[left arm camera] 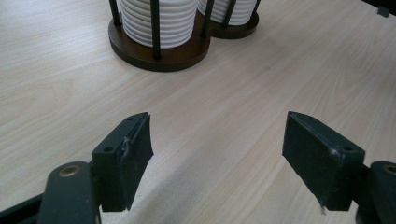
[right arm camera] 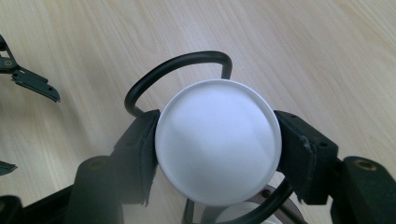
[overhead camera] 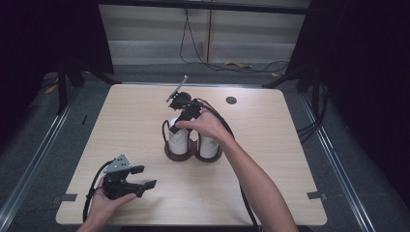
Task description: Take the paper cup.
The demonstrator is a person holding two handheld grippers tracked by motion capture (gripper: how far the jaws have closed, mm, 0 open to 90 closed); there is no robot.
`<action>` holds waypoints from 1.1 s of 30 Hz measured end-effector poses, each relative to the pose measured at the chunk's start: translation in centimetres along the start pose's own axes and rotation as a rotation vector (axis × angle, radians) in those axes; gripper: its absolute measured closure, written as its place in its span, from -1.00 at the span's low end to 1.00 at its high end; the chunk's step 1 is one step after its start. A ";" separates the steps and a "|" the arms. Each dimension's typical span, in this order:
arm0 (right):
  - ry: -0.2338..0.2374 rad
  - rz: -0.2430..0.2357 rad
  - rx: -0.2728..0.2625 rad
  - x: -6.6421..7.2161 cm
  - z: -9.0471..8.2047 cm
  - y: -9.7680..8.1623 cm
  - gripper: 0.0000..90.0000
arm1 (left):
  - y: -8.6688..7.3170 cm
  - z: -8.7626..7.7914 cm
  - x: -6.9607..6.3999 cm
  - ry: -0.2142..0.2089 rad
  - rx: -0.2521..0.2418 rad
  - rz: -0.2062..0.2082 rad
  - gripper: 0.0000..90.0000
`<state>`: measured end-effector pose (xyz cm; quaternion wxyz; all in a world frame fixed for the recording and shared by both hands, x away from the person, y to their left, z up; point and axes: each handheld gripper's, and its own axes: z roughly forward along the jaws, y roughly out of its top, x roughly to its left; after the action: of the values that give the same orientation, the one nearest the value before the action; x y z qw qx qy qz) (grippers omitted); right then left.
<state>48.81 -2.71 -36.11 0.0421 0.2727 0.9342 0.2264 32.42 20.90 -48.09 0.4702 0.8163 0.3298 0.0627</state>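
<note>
Right gripper [right arm camera: 217, 149] jaws are clamping the top white cup [right arm camera: 218, 142] of the left stack in the holder [overhead camera: 193, 153] at tabletop centre. Left gripper [overhead camera: 140, 176] is resting open-jawed near the front-left corner. Grasp step is looking done; next move is probably calling for a straight lift clear of the holder's rods.

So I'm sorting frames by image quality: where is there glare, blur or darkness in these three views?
High view: dark around the lit table, with a bright patch at its far edge. Left gripper view: sharp wood grain, and the white stacks are crisp. Right gripper view: the white lid is bright and featureless between the right gripper pads, and the near jaw bases are soft.
</note>
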 end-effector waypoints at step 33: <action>-0.029 -0.008 -0.104 0.6 -3.8 -0.2 -0.15 | 0.0 0.1 0.0 -0.002 0.010 0.000 -0.47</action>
<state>47.41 -4.06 -32.83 0.0709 0.2695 0.9215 0.2706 32.45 20.84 -48.12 0.4664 0.8187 0.3296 0.0604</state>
